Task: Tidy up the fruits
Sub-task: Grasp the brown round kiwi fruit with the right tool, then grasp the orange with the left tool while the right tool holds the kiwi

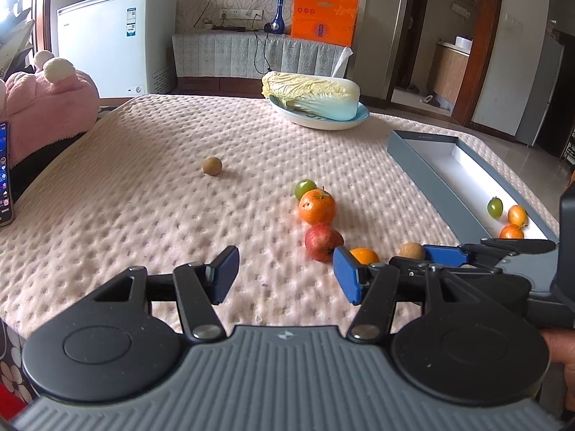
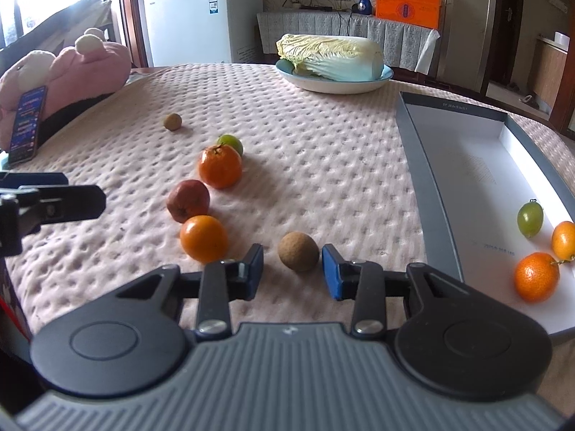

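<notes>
Loose fruit lies on the pink table cover: a brown longan [image 2: 298, 251], a small orange [image 2: 203, 239], a red fruit [image 2: 188, 201], a tangerine [image 2: 220, 166], a green grape [image 2: 231, 142] and a far longan [image 2: 172, 121]. My right gripper [image 2: 293, 271] is open, its fingers either side of the near longan without touching it. My left gripper [image 1: 285, 274] is open and empty over bare cloth, left of the red fruit [image 1: 322, 242] and small orange [image 1: 363, 255]. A grey box [image 2: 427, 194] at the right holds a green grape [image 2: 529, 218] and two oranges [image 2: 536, 276].
A cabbage [image 2: 332, 55] lies in a bowl [image 2: 334, 86] at the table's far side. A pink plush toy [image 2: 72, 72] and a phone [image 2: 27, 125] sit at the left edge. A white freezer [image 2: 201, 14] stands behind the table.
</notes>
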Action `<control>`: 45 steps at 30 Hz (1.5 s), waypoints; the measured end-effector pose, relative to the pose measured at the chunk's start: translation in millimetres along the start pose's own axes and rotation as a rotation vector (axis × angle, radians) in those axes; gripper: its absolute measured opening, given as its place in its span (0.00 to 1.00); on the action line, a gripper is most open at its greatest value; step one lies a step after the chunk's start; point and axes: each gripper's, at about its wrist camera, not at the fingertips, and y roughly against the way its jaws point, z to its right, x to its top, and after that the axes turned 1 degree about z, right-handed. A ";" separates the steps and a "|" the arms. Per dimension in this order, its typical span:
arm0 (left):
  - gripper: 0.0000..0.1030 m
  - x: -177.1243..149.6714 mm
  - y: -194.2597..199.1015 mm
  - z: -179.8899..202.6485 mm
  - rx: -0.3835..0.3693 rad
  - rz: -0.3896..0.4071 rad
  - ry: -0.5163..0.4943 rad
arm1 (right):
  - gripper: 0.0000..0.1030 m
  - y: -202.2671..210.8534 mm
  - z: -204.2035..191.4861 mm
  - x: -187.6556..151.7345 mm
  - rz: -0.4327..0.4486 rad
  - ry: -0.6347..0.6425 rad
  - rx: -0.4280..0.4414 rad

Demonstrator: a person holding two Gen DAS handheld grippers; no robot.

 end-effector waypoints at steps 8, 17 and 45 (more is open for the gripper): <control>0.62 -0.8 -1.7 2.7 -0.001 -0.001 -0.012 | 0.28 -2.1 1.7 1.6 -0.002 -0.003 -0.009; 0.62 -3.4 -5.0 9.4 0.010 -0.008 -0.041 | 0.27 9.2 9.0 5.0 0.005 -0.038 0.012; 0.61 -14.9 -27.1 45.8 -0.065 -0.035 -0.102 | 0.27 88.7 36.1 9.1 0.143 -0.036 0.058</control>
